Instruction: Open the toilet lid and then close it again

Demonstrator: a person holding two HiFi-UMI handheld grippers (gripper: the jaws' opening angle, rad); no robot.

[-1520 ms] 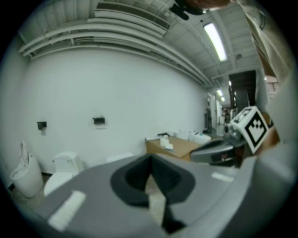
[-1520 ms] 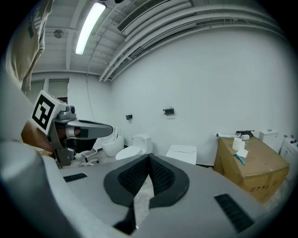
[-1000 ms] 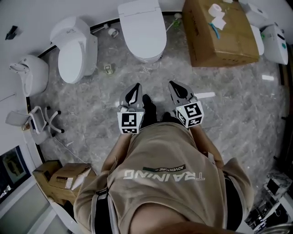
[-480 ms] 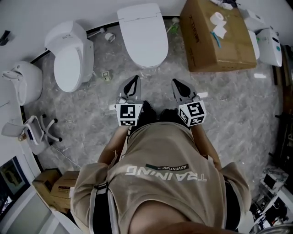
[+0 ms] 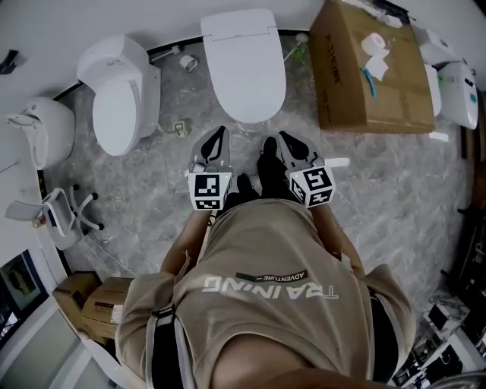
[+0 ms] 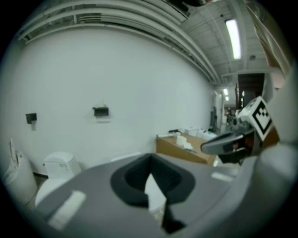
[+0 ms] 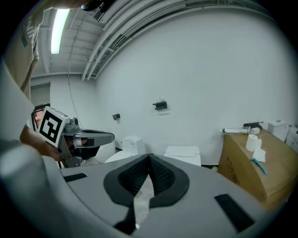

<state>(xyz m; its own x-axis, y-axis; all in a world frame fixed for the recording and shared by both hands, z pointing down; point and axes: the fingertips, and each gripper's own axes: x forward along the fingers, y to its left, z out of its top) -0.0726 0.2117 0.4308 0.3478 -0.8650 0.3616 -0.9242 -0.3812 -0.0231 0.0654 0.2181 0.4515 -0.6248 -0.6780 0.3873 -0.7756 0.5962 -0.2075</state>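
The grey marbled floor fills the head view, and the person's beige shirt takes up the lower half, from 4 to 8 o'clock. A big cardboard box lies at 1 o'clock, against the white wall. The toilet stands at 12 o'clock with its white lid down flat over the bowl (the right gripper view shows the same toilet dead ahead, its lid also down). A 2nd toilet sits at 10 o'clock, beside the 1st and apart from it, its lid down too. Both tools are held level just short of the bowl's front edge and touch nothing. The left hand-held gripper points toward 12 o'clock with its jaws together, tips meeting and nothing between them, as its own view shows. The right hand-held gripper is just beside it, its jaws likewise together and empty. A black shoe shows between the 2. On the box rest 2 paper rolls.
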